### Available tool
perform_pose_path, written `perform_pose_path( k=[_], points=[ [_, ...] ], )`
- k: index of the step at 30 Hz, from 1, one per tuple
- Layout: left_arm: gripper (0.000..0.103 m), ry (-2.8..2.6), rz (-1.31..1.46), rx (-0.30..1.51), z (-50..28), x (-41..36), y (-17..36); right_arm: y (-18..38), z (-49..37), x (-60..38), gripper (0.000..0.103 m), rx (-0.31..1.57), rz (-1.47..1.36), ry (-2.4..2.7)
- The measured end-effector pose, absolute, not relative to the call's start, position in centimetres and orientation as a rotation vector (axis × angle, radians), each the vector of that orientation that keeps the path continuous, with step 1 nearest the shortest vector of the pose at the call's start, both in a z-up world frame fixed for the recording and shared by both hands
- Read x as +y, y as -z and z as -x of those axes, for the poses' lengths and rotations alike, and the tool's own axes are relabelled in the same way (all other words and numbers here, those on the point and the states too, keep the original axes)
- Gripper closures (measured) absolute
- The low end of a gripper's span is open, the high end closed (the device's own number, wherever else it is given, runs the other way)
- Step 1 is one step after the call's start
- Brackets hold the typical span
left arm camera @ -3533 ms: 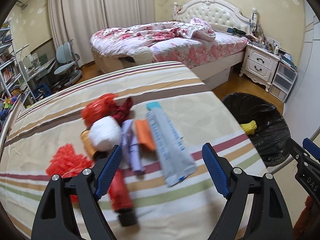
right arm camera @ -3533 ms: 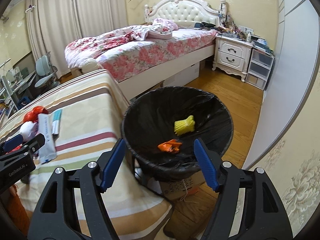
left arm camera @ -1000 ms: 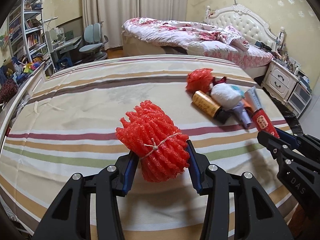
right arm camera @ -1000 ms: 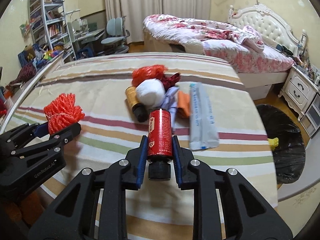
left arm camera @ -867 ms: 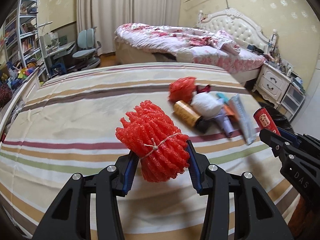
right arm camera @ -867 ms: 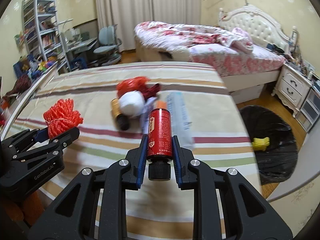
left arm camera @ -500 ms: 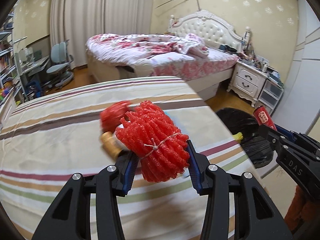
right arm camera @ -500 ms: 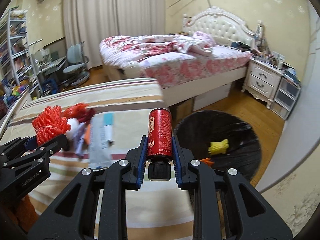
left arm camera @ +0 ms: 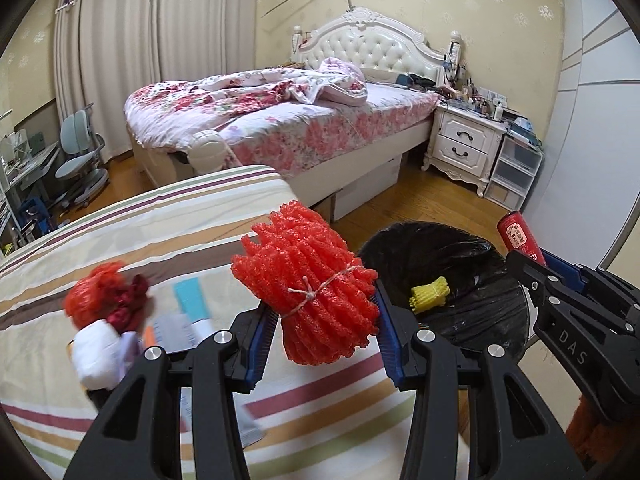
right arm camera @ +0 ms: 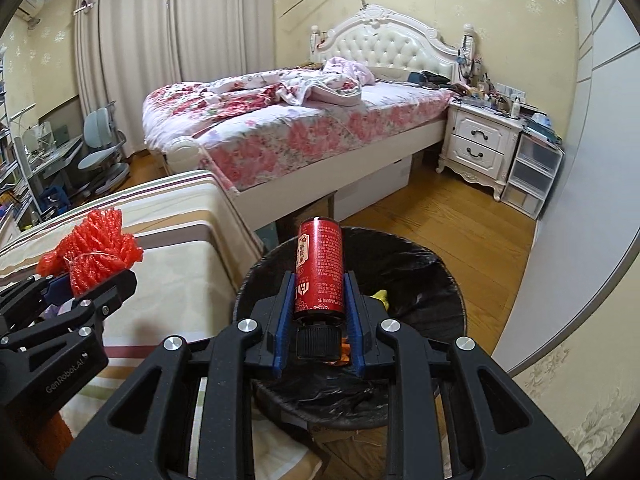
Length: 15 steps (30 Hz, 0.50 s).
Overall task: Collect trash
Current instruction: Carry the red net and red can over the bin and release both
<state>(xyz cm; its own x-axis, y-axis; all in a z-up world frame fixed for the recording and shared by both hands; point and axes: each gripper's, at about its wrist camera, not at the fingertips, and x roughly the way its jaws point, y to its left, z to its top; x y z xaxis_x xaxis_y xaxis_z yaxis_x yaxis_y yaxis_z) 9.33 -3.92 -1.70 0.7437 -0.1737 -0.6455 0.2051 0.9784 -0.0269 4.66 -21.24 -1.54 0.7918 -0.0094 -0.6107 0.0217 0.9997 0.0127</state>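
Both loads have been swung away from the striped bed (left arm camera: 200, 216) and over to the bin (right arm camera: 440, 280) since half a second ago. A red foam bundle (left arm camera: 312, 292) is squeezed tight in the left gripper (left arm camera: 320, 344), with the bin just ahead on its right. A red bottle (right arm camera: 319, 272) is clamped in the right gripper (right arm camera: 319, 312), right above the bin. Each should be let go only when fully over the hole. Leftover trash (left arm camera: 120, 320) is blurred, and the bin's bottom is hidden.
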Motion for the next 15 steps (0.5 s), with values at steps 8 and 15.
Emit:
perform_pose_path(
  k=[8,15],
  points=[
    [0.057,0.226,-0.102,0.719,-11.4,-7.4,3.0,3.1,-6.7,-23.8,0.08,0.681,-0.048,0.043],
    [0.057,0.223,-0.127,0.736,-12.6,-8.8,3.7,4.1,-7.8,-25.2,0.08,0.703,-0.066,0.062]
  ],
)
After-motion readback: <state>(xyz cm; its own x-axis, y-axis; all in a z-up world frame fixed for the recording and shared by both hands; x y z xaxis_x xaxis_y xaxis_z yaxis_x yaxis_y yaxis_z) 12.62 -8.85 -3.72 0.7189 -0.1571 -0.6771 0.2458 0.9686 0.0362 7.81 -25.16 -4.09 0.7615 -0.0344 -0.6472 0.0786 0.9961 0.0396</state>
